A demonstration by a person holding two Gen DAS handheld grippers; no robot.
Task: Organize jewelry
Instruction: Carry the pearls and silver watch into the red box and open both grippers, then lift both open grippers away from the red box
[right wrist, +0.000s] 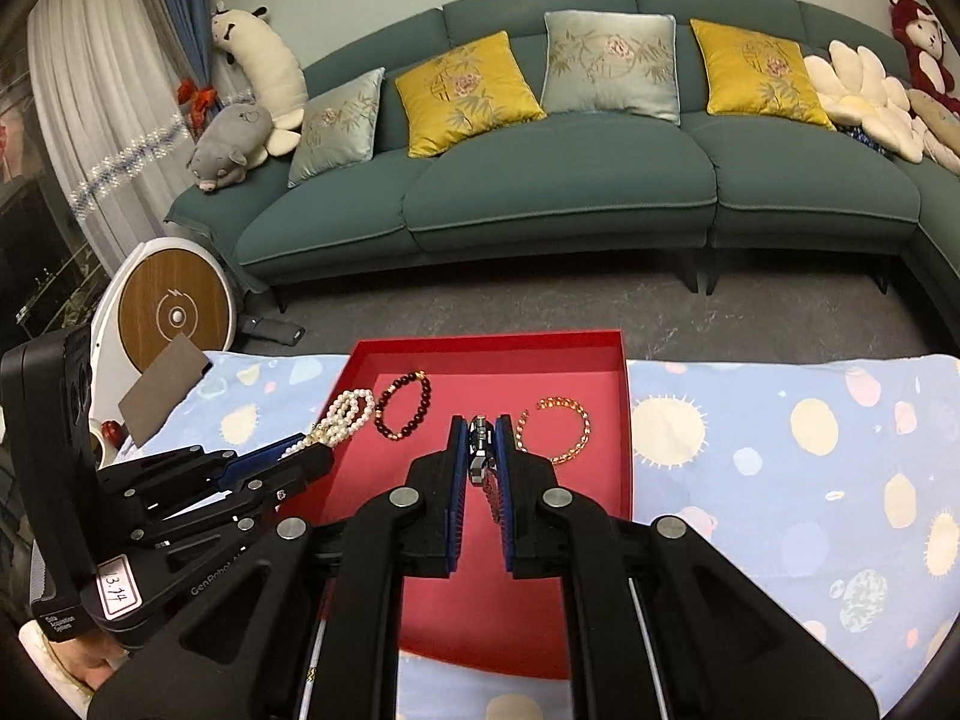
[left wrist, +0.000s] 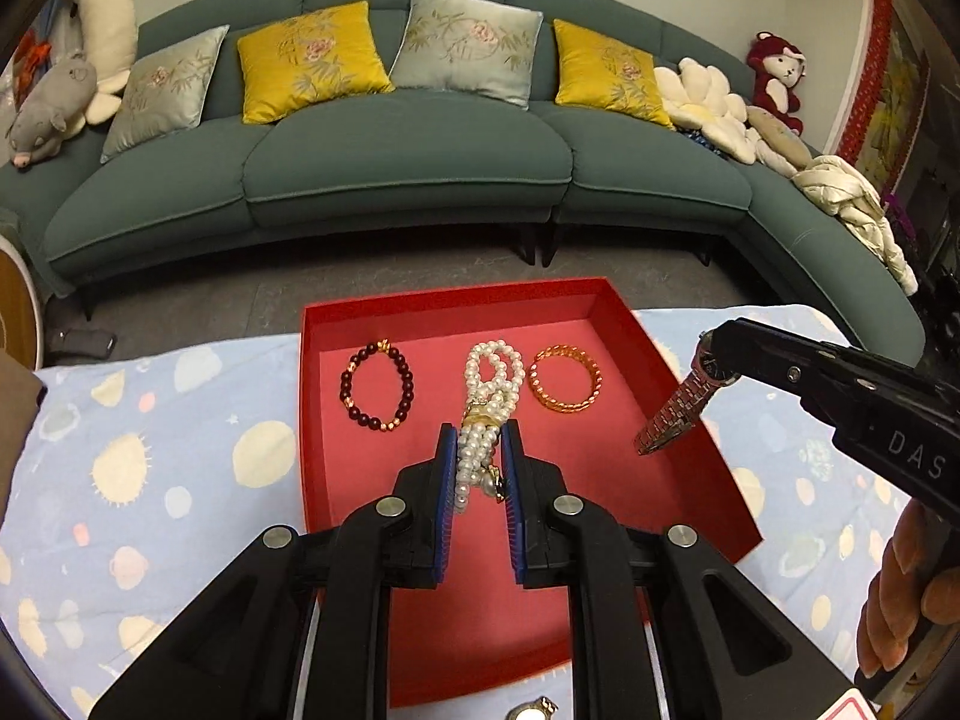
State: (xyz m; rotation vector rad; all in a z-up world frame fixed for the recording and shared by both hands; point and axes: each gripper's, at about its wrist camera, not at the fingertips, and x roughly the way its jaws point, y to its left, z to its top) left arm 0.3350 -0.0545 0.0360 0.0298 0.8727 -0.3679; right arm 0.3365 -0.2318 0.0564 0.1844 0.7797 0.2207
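Both claws are carrying something over the red box [left wrist: 678,408]. Clenched on a pearl necklace [left wrist: 489,414], the left claw [left wrist: 480,444] is holding the strands between its blue pads while the looped end is hanging out ahead toward twelve o'clock. Coming in from three o'clock in the left wrist view, the right claw [right wrist: 480,444] is pinching a silver watch [left wrist: 684,402] by its case, and the metal band is dangling down over the box's right-hand side, not yet touching the floor of the box as far as I can tell.

Inside the box, two pieces are already lying flat: a dark beaded bracelet [left wrist: 377,386] at about ten o'clock from the pearls and a gold chain bracelet [left wrist: 565,378] at about one o'clock, well apart from each other. The gap between them looks meant for what is arriving now.

So the job seems to be past its middle: two pieces are placed and two are in the air. At six o'clock, on the spotted cloth covering the counter [left wrist: 180,420] just outside the box's near edge, a small round metal piece [left wrist: 531,711] is peeking out, perhaps another watch, and probably still waiting its turn.
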